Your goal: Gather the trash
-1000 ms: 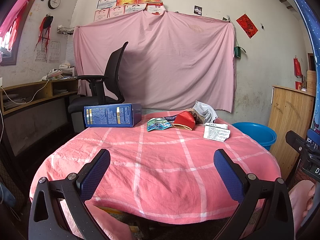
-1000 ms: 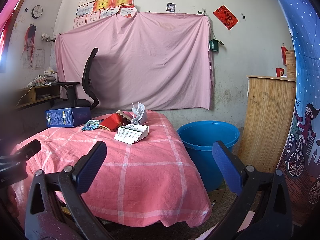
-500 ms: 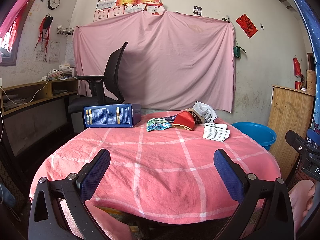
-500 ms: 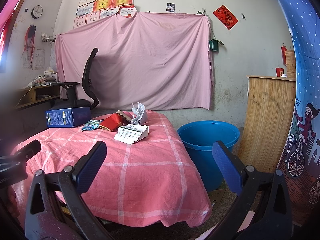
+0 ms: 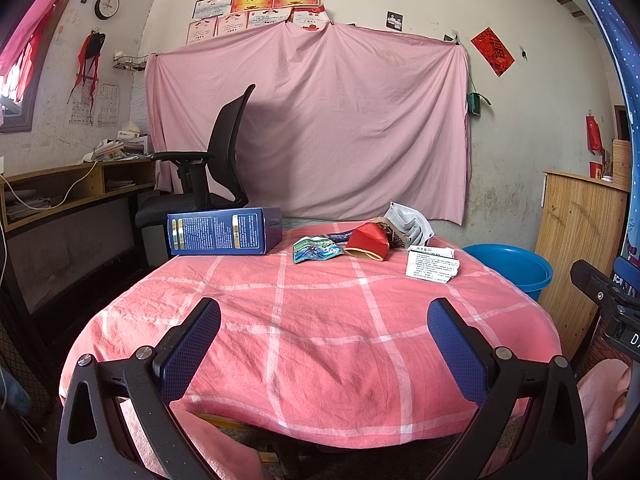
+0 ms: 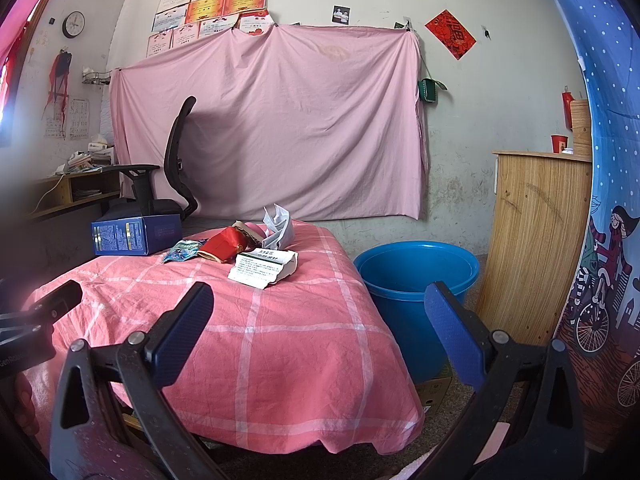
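Trash lies at the far side of the pink checked table (image 5: 320, 320): a blue box (image 5: 224, 232), a green-blue wrapper (image 5: 316, 249), a red packet (image 5: 367, 241), a grey-white crumpled bag (image 5: 408, 222) and a white printed carton (image 5: 432, 266). In the right wrist view they show too: the box (image 6: 134, 235), wrapper (image 6: 182, 250), red packet (image 6: 220, 244), bag (image 6: 278, 228), carton (image 6: 264, 268). A blue bucket (image 6: 416, 280) stands on the floor right of the table. My left gripper (image 5: 323, 328) and right gripper (image 6: 318, 312) are open and empty, near the table's front edge.
A black office chair (image 5: 212, 172) stands behind the table at the left. A wooden desk (image 5: 60, 192) runs along the left wall. A wooden cabinet (image 6: 532, 248) stands right of the bucket. A pink sheet (image 5: 308, 120) hangs on the back wall.
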Demonstrator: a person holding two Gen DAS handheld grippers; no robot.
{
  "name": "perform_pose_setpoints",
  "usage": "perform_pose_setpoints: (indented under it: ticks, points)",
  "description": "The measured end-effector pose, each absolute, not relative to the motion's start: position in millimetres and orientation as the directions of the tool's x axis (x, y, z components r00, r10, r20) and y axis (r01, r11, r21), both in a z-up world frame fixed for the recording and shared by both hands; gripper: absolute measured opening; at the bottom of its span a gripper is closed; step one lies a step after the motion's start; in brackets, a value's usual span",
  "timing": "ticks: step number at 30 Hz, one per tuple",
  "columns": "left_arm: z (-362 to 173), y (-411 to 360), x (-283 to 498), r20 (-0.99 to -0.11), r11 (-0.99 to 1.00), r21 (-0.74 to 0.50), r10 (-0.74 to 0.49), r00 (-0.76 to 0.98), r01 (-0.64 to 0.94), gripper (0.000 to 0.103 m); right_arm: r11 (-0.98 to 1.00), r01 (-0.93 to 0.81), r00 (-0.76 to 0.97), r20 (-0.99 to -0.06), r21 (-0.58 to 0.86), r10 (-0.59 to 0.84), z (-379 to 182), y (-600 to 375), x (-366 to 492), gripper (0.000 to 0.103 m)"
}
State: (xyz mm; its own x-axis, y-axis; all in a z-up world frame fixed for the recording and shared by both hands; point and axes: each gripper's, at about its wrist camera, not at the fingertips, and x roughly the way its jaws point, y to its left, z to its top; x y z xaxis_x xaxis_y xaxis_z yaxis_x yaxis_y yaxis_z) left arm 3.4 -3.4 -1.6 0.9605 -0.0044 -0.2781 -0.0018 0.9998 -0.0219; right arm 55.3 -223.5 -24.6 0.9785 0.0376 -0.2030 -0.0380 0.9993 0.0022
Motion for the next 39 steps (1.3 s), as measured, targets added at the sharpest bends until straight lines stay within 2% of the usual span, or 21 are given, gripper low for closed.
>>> perform_pose_setpoints:
  ticks: [23, 39]
  points:
    - [4, -3, 3, -0.275, 0.999, -0.048, 0.003, 0.961, -0.017, 0.101, 0.998, -0.049, 0.977, -0.204, 0.031, 0.055, -26, -228, 61, 0.103]
    - [30, 18, 79, -0.242, 0.999, -0.02, 0.043, 0.969, -0.049, 0.101, 0.995, -0.094, 0.977, -0.19, 0.017, 0.095, 2, -228, 123, 0.103]
